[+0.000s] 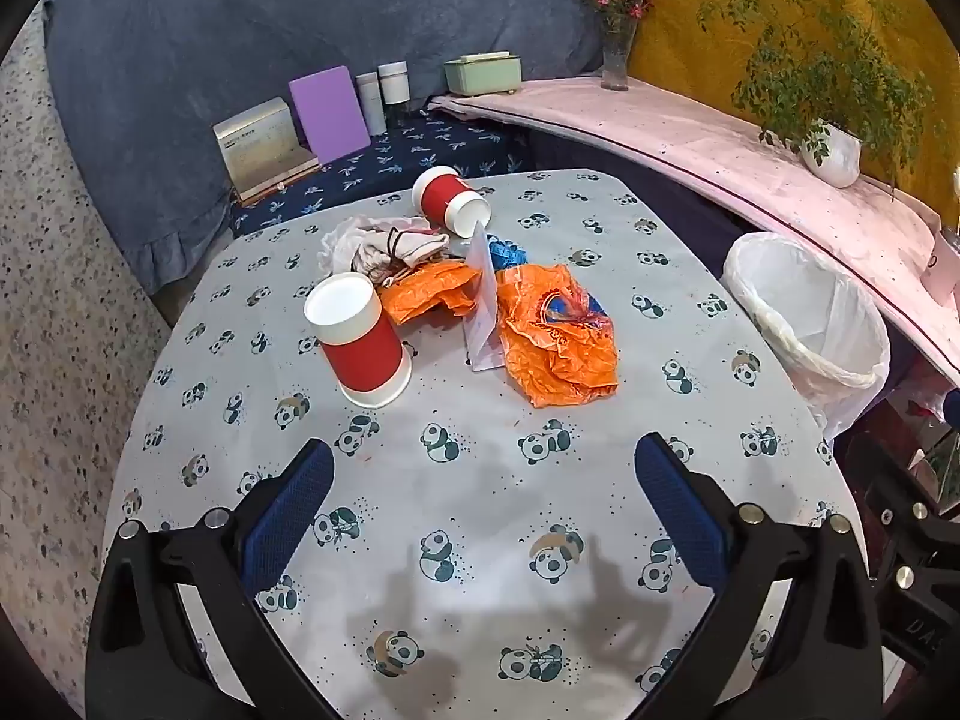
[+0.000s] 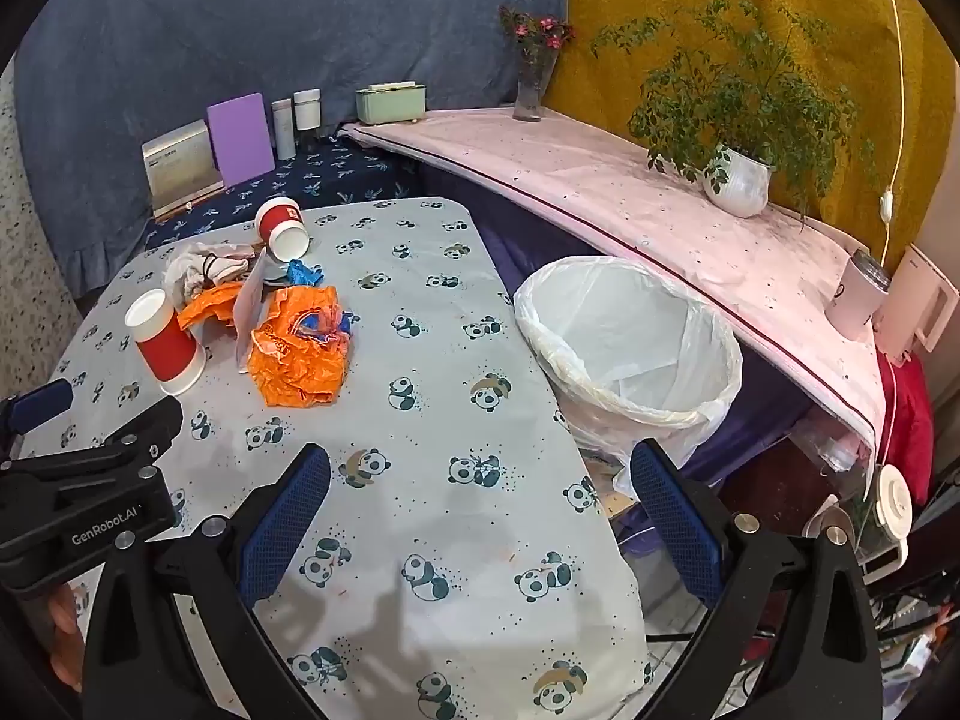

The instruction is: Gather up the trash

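Claws: you are holding the left claw (image 1: pixel 483 459) and right claw (image 2: pixel 480 462) apart, carrying nothing.
Trash: two red paper cups (image 1: pixel 359 341), orange plastic bags (image 1: pixel 555 336) are lying mid-desk (image 1: pixel 480 540).
Progress: you are just starting; the lined bin (image 2: pixel 630 342) is waiting beside the desk.

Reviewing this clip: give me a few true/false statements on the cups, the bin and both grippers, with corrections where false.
1. Both red paper cups stand upright. False: the near cup stands mouth down, and the far cup lies on its side.
2. The bin has a white liner. True.
3. The left gripper holds the orange bag. False: its jaws are open and hold nothing.
4. The right gripper is open above the panda tablecloth. True.
5. The bin stands on the table. False: it stands beside the table's edge.
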`<action>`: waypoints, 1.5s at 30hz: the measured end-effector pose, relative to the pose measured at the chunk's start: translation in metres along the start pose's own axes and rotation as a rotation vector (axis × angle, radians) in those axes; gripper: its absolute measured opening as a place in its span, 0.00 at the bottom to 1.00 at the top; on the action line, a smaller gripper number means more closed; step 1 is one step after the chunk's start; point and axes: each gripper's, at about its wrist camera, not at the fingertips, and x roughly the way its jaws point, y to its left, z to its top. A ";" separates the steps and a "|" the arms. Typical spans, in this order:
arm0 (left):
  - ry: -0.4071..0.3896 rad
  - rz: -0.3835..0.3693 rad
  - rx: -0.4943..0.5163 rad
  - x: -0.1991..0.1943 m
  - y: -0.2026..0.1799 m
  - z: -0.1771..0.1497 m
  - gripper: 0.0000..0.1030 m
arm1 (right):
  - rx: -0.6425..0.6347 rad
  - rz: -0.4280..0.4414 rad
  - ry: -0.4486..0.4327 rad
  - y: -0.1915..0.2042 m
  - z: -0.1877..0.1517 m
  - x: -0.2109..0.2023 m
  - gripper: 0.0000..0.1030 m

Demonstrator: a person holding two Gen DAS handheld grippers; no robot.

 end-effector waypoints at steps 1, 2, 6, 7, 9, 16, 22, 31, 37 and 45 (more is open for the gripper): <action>0.000 -0.001 -0.002 0.001 0.001 0.001 0.93 | 0.001 -0.002 -0.016 0.000 0.000 -0.001 0.93; -0.024 -0.004 0.009 -0.007 0.000 -0.002 0.93 | 0.001 0.000 -0.013 0.000 0.000 -0.001 0.93; -0.013 0.003 0.014 -0.004 -0.002 0.000 0.93 | -0.001 -0.002 -0.010 0.000 0.000 -0.001 0.93; -0.015 0.003 0.013 -0.004 -0.002 0.001 0.93 | -0.002 -0.003 -0.010 0.000 0.000 -0.001 0.93; -0.024 0.005 0.031 -0.006 -0.006 -0.002 0.93 | -0.004 -0.005 -0.010 0.000 0.001 -0.001 0.93; -0.039 0.000 0.040 -0.008 -0.010 -0.005 0.93 | -0.001 -0.008 -0.015 -0.001 -0.001 -0.002 0.93; -0.037 0.001 0.034 -0.008 -0.010 -0.006 0.93 | 0.002 -0.015 -0.012 0.000 0.000 -0.002 0.93; -0.038 0.001 0.029 -0.008 -0.007 -0.008 0.93 | 0.001 -0.016 -0.014 0.000 -0.001 -0.003 0.93; -0.034 0.000 0.021 -0.007 -0.003 -0.007 0.93 | -0.002 -0.020 -0.014 0.001 -0.001 -0.003 0.93; -0.031 -0.003 0.018 -0.006 -0.001 -0.007 0.93 | -0.001 -0.023 -0.011 0.002 -0.001 -0.003 0.93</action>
